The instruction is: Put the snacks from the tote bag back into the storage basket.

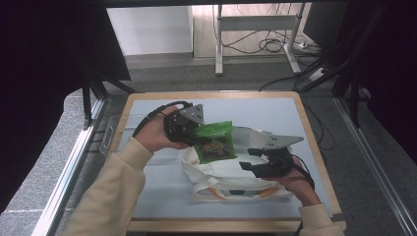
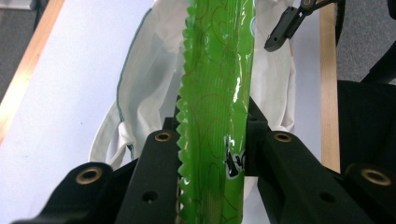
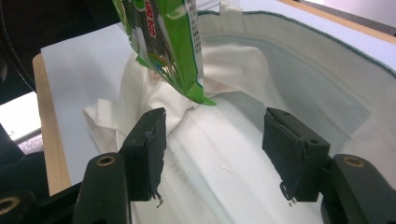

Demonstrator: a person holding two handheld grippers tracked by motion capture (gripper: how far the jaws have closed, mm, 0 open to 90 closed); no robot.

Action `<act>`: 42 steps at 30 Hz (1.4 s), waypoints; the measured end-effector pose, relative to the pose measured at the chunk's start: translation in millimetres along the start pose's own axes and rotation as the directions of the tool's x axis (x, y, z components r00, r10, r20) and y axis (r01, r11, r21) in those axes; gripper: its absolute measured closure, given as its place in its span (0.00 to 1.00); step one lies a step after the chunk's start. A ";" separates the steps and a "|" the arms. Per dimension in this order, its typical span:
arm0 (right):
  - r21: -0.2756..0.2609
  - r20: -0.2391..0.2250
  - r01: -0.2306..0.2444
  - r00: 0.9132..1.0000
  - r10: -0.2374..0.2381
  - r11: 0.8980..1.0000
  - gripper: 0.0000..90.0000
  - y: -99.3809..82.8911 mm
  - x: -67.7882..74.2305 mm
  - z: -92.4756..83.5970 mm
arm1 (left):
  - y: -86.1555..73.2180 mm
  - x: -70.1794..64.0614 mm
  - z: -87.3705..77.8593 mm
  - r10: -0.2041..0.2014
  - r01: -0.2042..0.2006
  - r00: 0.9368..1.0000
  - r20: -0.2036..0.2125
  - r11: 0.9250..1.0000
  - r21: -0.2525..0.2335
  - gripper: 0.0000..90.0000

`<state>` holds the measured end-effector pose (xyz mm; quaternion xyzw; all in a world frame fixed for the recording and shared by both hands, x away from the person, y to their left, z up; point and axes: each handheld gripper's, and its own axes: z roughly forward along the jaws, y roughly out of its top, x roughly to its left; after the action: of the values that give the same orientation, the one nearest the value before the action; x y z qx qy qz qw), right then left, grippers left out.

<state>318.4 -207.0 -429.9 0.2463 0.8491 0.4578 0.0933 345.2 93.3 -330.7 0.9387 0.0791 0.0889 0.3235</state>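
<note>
Nearest the high view's camera: the person's cream sleeve point(image 1: 115, 189), forearm coming in from bottom left. Left hand point(image 1: 156, 132) carries the left gripper point(image 1: 193, 129), clamped on one edge of a green snack packet point(image 1: 214, 141); in the left gripper view the packet point(image 2: 215, 93) stands edge-on betw. the two black jaws, both pressing its sides, crimped edge to the left. Packet hangs over the open mouth of a white cloth bag point(image 1: 223, 172), which lies crumpled on the pale table top point(image 1: 275, 110), orange-marked handles toward the near edge. In the right gripper view the packet's lower corner point(image 3: 198, 95) is just above the bag's point(image 3: 303, 84) inside, whether touching the cloth can't be told. Right gripper point(image 1: 252, 159), held by the right hand point(image 1: 295, 179), sits over the bag's right part; jaws apart w/ nothing betw. them, just bag cloth point(image 3: 219, 154) below. Grippers near each other, not touching.
</note>
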 end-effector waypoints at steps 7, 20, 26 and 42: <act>-0.009 0.021 -0.004 1.000 0.004 1.000 0.44 -1.2 0.7 -5.6 | 2.3 1.2 -13.0 0.008 -0.008 1.000 -0.025 1.000 -0.006 0.83; -0.014 0.038 -0.007 0.999 0.008 1.000 0.41 -2.3 -0.1 -5.9 | -8.8 8.6 -39.6 -0.009 0.009 0.997 -0.079 1.000 -0.003 0.83; -0.012 0.049 -0.017 0.999 0.017 1.000 0.39 -3.5 -1.6 -5.6 | -17.3 14.2 -47.5 -0.030 0.029 0.995 -0.091 1.000 -0.003 0.83; -0.009 0.068 -0.023 0.997 0.024 1.000 0.37 -5.2 -2.2 -5.0 | -38.4 27.8 -70.8 -0.077 0.079 0.987 -0.138 0.997 0.011 0.83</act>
<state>316.6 -214.2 -431.5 0.2714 0.8405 0.4538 0.1178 353.3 170.9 -296.5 0.9292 0.1387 0.1399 0.3128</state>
